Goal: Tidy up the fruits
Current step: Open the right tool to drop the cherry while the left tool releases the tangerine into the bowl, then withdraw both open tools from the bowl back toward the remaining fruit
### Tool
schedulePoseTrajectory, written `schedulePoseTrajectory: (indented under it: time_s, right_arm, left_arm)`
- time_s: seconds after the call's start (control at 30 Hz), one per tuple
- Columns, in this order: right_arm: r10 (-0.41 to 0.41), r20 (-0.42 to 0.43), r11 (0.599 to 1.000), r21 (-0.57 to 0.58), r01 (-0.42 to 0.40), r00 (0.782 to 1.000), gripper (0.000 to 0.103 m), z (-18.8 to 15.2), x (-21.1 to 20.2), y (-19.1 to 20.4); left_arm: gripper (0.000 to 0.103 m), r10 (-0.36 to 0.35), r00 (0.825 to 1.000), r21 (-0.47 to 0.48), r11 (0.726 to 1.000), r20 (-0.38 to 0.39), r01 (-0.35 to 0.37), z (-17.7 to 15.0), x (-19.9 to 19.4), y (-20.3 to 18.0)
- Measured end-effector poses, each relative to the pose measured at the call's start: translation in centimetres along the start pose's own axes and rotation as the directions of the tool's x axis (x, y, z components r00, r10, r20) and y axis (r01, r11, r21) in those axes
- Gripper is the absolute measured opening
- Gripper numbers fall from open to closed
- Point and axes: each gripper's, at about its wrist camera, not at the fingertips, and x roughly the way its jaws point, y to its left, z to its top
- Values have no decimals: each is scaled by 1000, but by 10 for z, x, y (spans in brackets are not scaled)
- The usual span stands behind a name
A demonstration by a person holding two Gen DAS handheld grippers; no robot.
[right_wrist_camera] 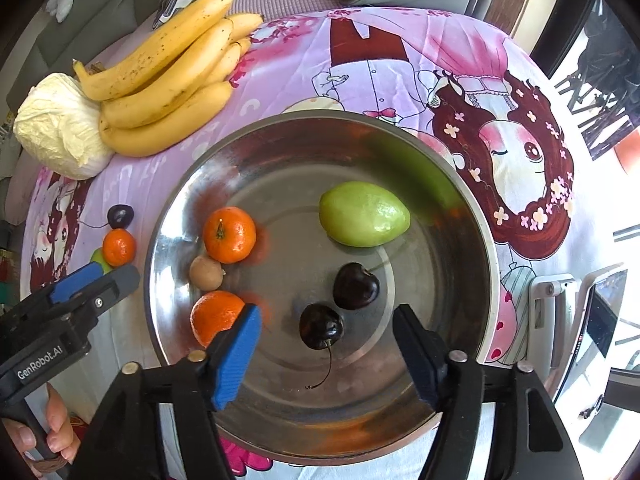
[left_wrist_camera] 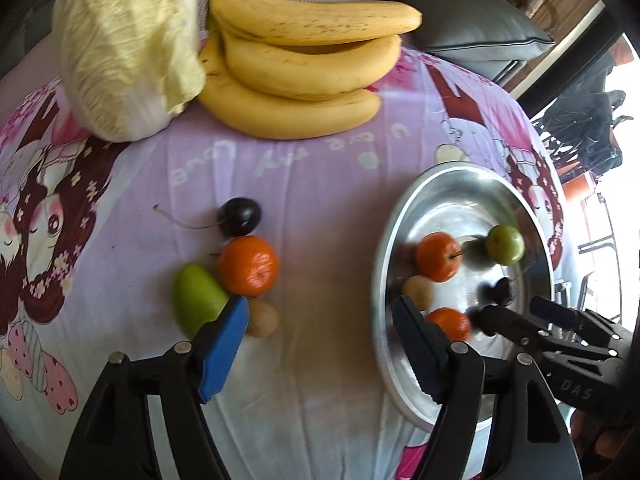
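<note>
A steel bowl (right_wrist_camera: 280, 125) holds two tangerines (right_wrist_camera: 229, 234), a green fruit (right_wrist_camera: 364, 214), a small brown fruit (right_wrist_camera: 205, 274) and two dark cherries (right_wrist_camera: 356, 286). My right gripper (right_wrist_camera: 326, 316) hangs open over the bowl. The nearer cherry (right_wrist_camera: 321, 326) lies between its fingers, untouched by the pads. My left gripper (left_wrist_camera: 320, 320) stands open over the purple cloth, left of the bowl (left_wrist_camera: 384, 264). Just beyond its left finger lie a tangerine (left_wrist_camera: 248, 266), a green fruit (left_wrist_camera: 198, 304), a brown fruit (left_wrist_camera: 262, 318) and a cherry (left_wrist_camera: 240, 216). Nothing is in its jaws.
A bunch of bananas (left_wrist_camera: 304, 64) and a pale cabbage (left_wrist_camera: 124, 52) lie at the far left of the table. Grey cushions sit behind them. A phone on a stand (right_wrist_camera: 600, 320) is right of the bowl. A person's hand (right_wrist_camera: 56, 432) holds the left gripper (right_wrist_camera: 106, 276).
</note>
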Motion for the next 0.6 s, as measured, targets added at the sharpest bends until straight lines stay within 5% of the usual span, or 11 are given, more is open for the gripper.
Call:
schedulePoseTrajectory:
  time_s: [0.13, 0.6]
  right_arm:
    - [-1, -10, 1000, -4, 1, 1000, 79, 0, 5, 5]
    - [-11, -13, 1000, -6, 10, 1000, 100, -2, 4, 17]
  left_arm:
    - [87, -11, 1000, -26, 1000, 5, 11, -5, -1, 10]
    - [95, -26, 999, -62, 998, 46, 29, -13, -15, 25]
